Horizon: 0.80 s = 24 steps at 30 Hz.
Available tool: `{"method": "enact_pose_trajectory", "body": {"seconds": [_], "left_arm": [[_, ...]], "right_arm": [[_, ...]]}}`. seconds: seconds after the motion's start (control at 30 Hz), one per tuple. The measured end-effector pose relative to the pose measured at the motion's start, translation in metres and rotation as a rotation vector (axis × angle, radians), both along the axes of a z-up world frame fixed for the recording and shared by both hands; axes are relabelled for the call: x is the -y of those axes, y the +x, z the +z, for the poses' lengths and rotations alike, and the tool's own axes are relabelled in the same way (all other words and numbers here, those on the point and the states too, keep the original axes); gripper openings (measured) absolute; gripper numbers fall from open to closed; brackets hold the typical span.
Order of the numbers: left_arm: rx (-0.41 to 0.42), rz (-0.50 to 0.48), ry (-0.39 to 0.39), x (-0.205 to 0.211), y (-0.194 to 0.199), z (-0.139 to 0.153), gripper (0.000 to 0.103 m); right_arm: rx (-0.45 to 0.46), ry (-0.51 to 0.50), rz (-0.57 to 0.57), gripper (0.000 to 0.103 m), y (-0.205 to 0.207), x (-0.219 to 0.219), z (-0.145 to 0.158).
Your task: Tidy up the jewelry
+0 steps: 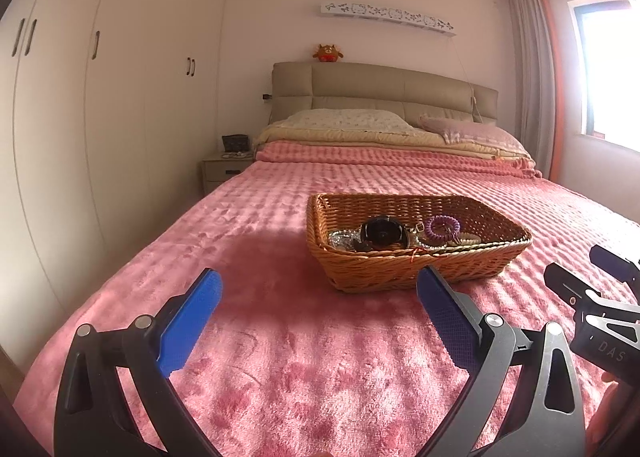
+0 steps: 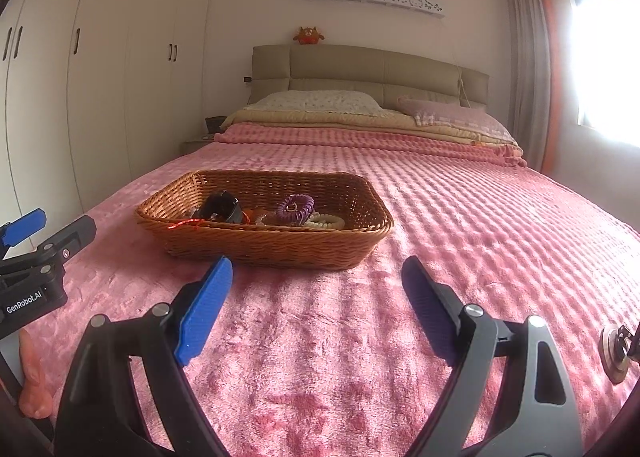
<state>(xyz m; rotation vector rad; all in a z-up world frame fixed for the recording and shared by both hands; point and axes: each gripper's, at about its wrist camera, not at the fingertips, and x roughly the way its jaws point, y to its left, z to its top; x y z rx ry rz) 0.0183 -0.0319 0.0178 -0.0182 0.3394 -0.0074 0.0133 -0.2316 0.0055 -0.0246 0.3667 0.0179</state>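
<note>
- The left tongs [image 1: 319,289] hover over the pink bedspread [image 1: 280,357], their blue pads spread wide apart with nothing between them.
- The right tongs [image 2: 317,276] hover beside them, also spread wide apart and empty; in the left wrist view they show only at the right edge [image 1: 592,277].
- A wicker basket [image 2: 264,245] sits on the bedspread just beyond both pairs of tongs, ahead and right of the left pair, ahead and left of the right pair.
- Inside the basket, from left to right, lie a black watch [image 1: 382,233], a purple coil bracelet [image 1: 442,227] and a string of cream beads [image 2: 326,221]; a red cord [image 2: 186,223] hangs over the near rim.
- A round metal piece [image 2: 616,351] lies on the bedspread at the far right of the right wrist view, well apart from the basket; what it is I cannot tell.
- White wardrobes [image 1: 120,97] line the left wall, and a plush toy [image 1: 328,53] sits on the headboard [image 1: 380,87].
</note>
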Motion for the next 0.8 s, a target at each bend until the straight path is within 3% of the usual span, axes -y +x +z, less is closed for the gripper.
{"method": "enact_pose_trajectory", "body": {"seconds": [0.8], "left_arm": [[-0.014, -0.009, 0.012, 0.0031, 0.0024, -0.0021, 0.095]], "right_arm": [[-0.014, 0.002, 0.004, 0.083, 0.0024, 0.0030, -0.0018]]}}
